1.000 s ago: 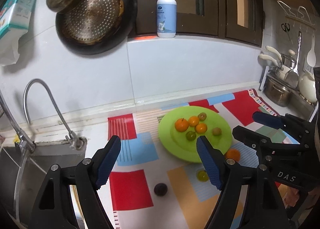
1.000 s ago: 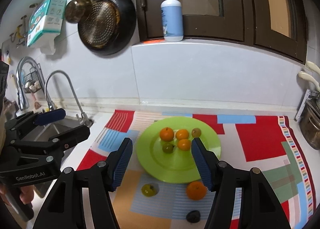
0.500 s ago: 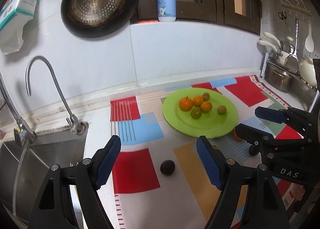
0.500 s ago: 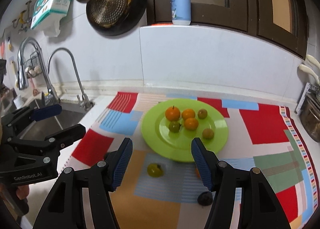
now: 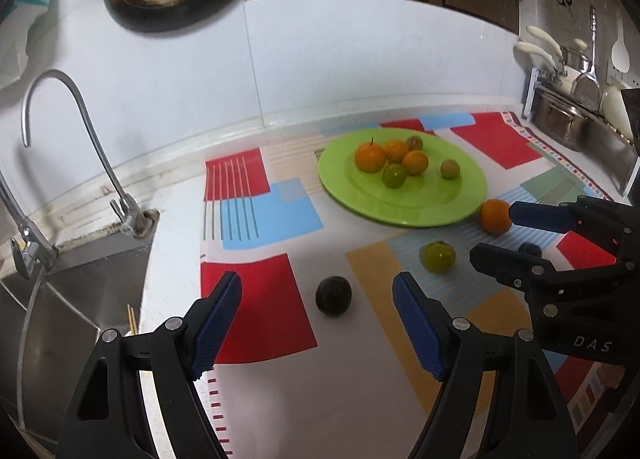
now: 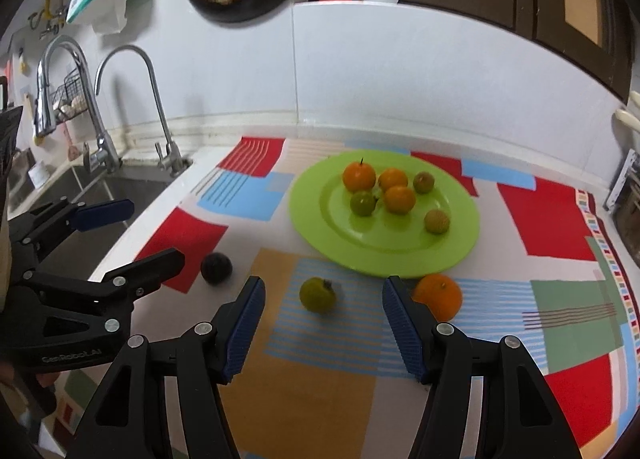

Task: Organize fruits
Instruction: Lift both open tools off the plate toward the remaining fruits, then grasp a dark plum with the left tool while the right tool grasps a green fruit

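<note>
Kitchen counter beside a steel sink, covered by a patchwork mat of red, blue and ochre blocks; white tiled wall behind, chrome gooseneck tap at left of frame

Round lime-green plastic plate, centre of both views, held six small fruits grouped toward its far side: three orange, three green or brownish

Loose on the mat, nearer the cameras than the plate: a dark purple round fruit, lower centre of the left wrist view; a small yellow-green fruit with a stem stub, lower centre of the right wrist view; a glossy orange citrus just beside the plate rim; one further dark item behind the right tool, too hidden to identify

Left gripper: jaws spread wide, empty, framing the dark purple fruit, not touching it. Right gripper: jaws spread wide, empty, framing the yellow-green fruit, its right pad close beside the orange citrus

Handling note, as judgement: each tool looked lined up for a pick. Lower until the pads straddle the fruit's widest part, close gently since round fruit rolls, and keep the right pad clear of the citrus
</note>
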Demonstrator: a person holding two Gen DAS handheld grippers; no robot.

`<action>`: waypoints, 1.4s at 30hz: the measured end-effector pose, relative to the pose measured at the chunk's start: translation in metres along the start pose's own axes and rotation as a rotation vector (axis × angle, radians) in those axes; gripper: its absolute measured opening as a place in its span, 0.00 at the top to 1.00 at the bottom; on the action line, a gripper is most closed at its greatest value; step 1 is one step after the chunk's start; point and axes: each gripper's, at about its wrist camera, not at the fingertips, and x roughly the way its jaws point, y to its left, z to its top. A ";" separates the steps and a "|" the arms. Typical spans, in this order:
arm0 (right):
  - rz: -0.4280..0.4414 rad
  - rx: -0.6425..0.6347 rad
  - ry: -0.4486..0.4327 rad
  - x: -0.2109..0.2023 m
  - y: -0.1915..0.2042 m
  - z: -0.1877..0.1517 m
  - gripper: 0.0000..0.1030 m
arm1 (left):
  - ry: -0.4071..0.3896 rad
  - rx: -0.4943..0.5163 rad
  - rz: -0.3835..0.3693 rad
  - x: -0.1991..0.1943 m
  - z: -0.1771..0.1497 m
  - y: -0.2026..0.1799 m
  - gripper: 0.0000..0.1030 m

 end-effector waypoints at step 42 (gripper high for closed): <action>0.115 0.036 0.136 0.064 -0.015 -0.002 0.70 | 0.158 -0.092 -0.145 0.055 -0.002 0.004 0.72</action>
